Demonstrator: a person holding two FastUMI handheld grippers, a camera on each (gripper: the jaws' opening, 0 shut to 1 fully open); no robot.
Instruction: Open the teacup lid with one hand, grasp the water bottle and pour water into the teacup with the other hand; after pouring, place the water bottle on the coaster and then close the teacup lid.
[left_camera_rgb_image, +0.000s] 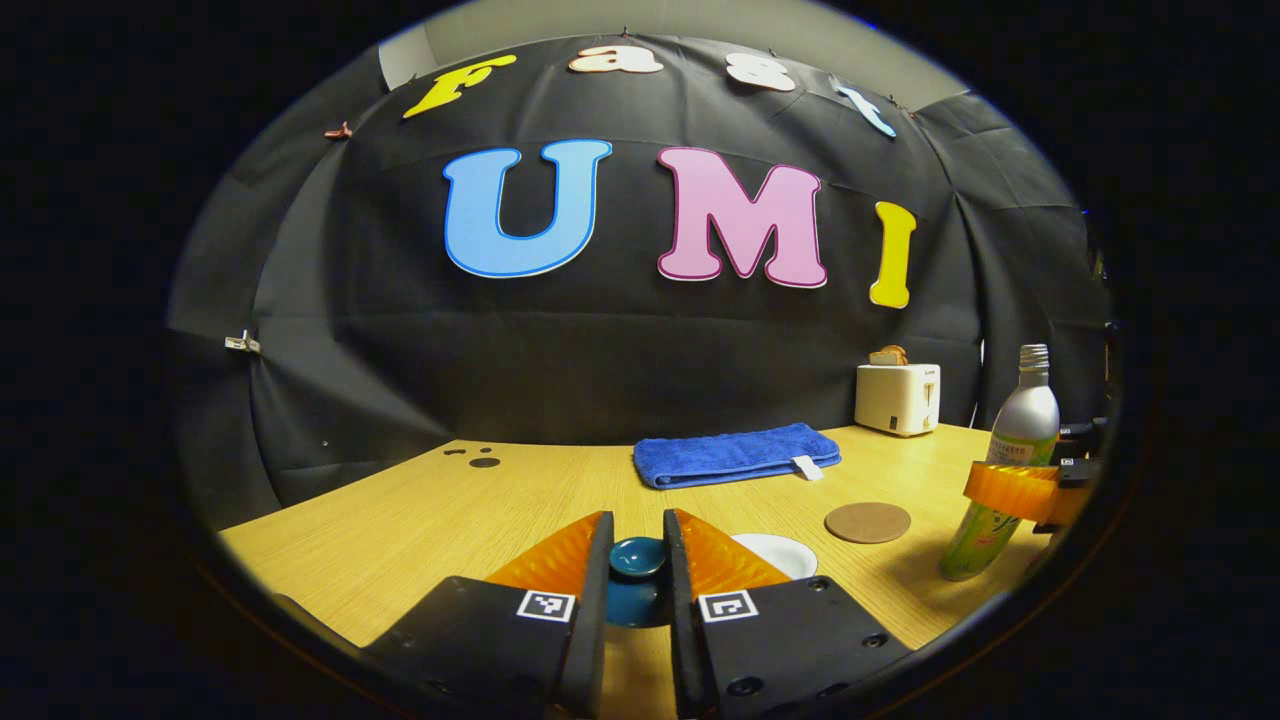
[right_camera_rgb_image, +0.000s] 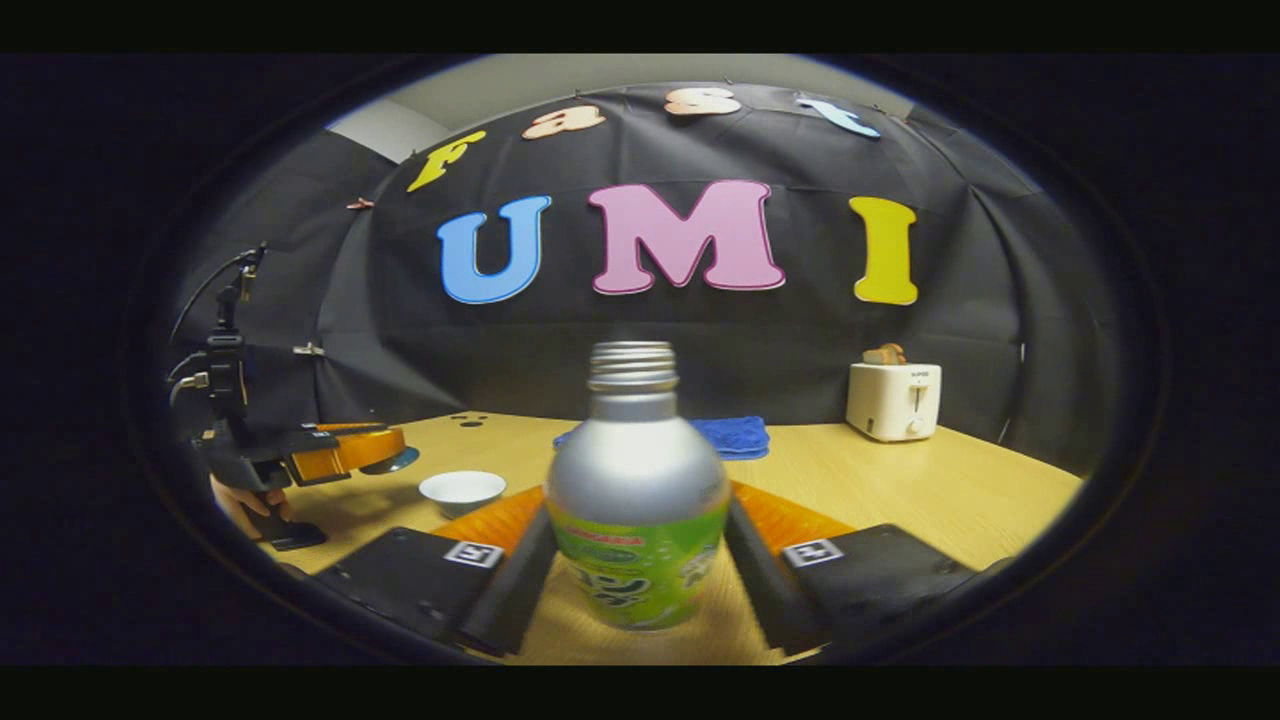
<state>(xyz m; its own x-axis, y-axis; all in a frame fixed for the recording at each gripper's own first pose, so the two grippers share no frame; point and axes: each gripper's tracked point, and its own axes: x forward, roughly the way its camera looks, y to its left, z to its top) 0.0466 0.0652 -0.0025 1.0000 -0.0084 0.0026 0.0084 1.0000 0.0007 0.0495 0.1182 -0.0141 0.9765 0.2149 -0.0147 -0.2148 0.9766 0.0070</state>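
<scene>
My left gripper (left_camera_rgb_image: 637, 528) is shut on the knob of a teal teacup lid (left_camera_rgb_image: 637, 556), held above the table. The white teacup (left_camera_rgb_image: 782, 552) stands uncovered just right of those fingers. In the right gripper view the teacup (right_camera_rgb_image: 462, 490) sits left of centre, and the left gripper (right_camera_rgb_image: 352, 450) hangs beyond it with the lid (right_camera_rgb_image: 398, 461). My right gripper (right_camera_rgb_image: 637, 505) is shut on a silver water bottle with a green label (right_camera_rgb_image: 637, 470), its threaded neck uncapped. In the left gripper view the bottle (left_camera_rgb_image: 1008, 455) leans slightly at the far right, an orange finger (left_camera_rgb_image: 1010, 488) across it. A round cork coaster (left_camera_rgb_image: 867, 522) lies between cup and bottle.
A folded blue towel (left_camera_rgb_image: 735, 453) lies at the back of the wooden table (left_camera_rgb_image: 420, 530). A white toaster (left_camera_rgb_image: 897, 397) with bread stands at the back right. A hand (right_camera_rgb_image: 240, 505) holds the left gripper. Small dark holes (left_camera_rgb_image: 478, 458) mark the table's far left.
</scene>
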